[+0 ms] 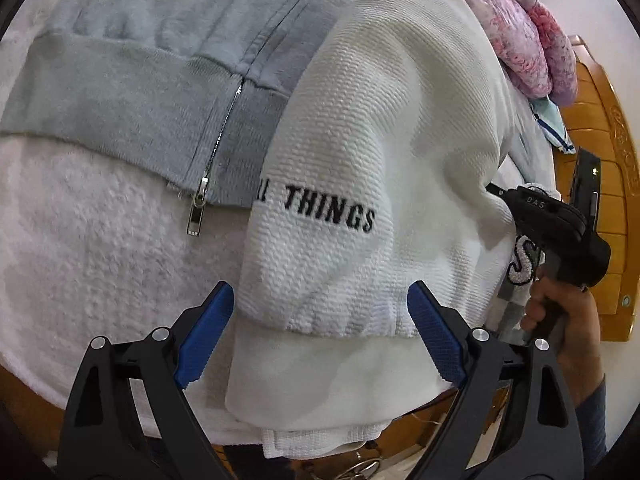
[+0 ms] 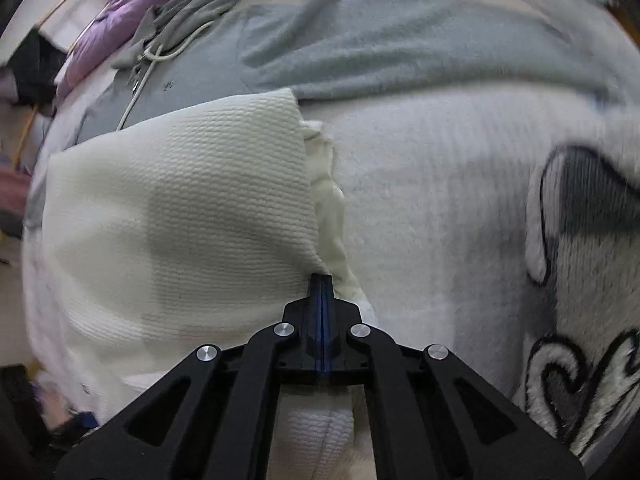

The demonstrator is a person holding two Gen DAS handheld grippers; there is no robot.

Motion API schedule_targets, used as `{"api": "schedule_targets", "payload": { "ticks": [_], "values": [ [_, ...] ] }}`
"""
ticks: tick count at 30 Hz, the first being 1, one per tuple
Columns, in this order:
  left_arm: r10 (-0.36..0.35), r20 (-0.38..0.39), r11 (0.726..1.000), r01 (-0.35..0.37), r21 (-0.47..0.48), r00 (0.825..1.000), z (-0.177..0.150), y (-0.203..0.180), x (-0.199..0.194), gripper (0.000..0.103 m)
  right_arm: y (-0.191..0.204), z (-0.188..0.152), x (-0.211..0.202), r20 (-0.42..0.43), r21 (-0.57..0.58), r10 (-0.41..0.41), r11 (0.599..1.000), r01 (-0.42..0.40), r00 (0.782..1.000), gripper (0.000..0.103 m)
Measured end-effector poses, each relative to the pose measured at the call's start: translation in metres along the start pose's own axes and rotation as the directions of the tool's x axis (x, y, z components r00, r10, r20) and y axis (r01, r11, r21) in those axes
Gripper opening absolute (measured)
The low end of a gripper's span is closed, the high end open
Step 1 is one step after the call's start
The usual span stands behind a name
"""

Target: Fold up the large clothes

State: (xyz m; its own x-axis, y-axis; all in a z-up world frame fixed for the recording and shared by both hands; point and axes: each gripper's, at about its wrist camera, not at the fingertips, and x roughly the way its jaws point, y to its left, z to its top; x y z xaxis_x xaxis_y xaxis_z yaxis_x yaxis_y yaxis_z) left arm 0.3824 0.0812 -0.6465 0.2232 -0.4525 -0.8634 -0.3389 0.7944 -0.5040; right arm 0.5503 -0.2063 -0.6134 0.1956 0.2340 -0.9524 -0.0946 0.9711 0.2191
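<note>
1. While its blue pads stand wide apart, the left gripper (image 1: 320, 316) straddles the near hem of a white waffle-knit sweater (image 1: 360, 152) lettered "THINGS", touching nothing.
2. Pressed together, the right gripper (image 2: 322, 280) pinches that sweater's right edge.
3. Farther out, a grey zip-front hoodie (image 1: 140, 80) lies on a white fleece blanket (image 1: 100, 248).

The left wrist camera looks steeply down, very near, over its blue pads (image 1: 208, 332) at the white sweater (image 1: 360, 160). The right wrist camera also faces down, close above the same white sweater (image 2: 176, 208) and the grey zip hoodie (image 2: 360, 52), which both views share.
</note>
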Motion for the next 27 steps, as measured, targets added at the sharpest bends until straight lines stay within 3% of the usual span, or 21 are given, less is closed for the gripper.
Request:
{"api": "schedule_targets", "payload": {
  "ticks": [3,5,8,11,12,14,17,19,22,27],
  "values": [
    [0.012,-0.009,1.0,-0.012,0.009,1.0,-0.006,0.001,0.001,0.089,-0.001,0.001,-0.035,0.06,0.037,0.023,0.999,-0.025,0.998,0.004],
    [0.028,-0.015,0.999,-0.028,0.024,0.999,-0.009,0.0,0.0,0.089,0.005,-0.013,-0.073,0.121,0.057,0.077,0.995,-0.085,0.99,0.006],
    [0.025,-0.013,0.999,-0.025,0.022,1.0,-0.014,-0.001,0.001,0.089,0.021,-0.032,-0.1,0.141,0.02,0.154,0.987,-0.158,0.978,0.006],
    [0.027,-0.005,1.0,-0.027,0.015,1.0,-0.014,-0.002,0.002,0.089,0.033,-0.046,-0.079,0.067,0.012,0.248,0.968,-0.249,0.966,0.005],
    [0.028,-0.004,0.999,-0.028,0.015,1.0,-0.015,-0.003,0.003,0.089,0.034,-0.051,-0.061,0.023,-0.003,0.212,0.977,-0.212,0.977,0.0],
    [0.015,-0.003,1.0,-0.014,0.019,1.0,-0.015,-0.004,0.002,0.089,0.025,-0.06,-0.022,-0.029,-0.043,0.091,0.995,-0.092,0.995,0.0],
    [-0.01,-0.009,1.0,0.01,0.018,1.0,-0.018,0.001,0.001,0.089,0.009,-0.063,-0.001,-0.009,-0.037,0.095,0.995,-0.095,0.995,0.0],
    [-0.008,0.001,0.999,0.008,0.033,1.0,-0.019,0.002,-0.002,0.089,0.01,-0.059,-0.005,0.015,-0.066,0.053,0.996,-0.052,0.998,0.0],
    [-0.023,-0.003,0.999,0.023,0.032,1.0,-0.022,0.002,0.003,0.089,0.006,-0.059,0.0,0.018,-0.029,0.074,0.997,-0.074,0.997,0.0],
    [-0.032,0.007,0.999,0.032,-0.016,0.999,-0.019,0.006,0.018,0.088,-0.001,-0.071,-0.025,0.057,0.018,0.096,0.995,-0.098,0.994,0.002]
  ]
}}
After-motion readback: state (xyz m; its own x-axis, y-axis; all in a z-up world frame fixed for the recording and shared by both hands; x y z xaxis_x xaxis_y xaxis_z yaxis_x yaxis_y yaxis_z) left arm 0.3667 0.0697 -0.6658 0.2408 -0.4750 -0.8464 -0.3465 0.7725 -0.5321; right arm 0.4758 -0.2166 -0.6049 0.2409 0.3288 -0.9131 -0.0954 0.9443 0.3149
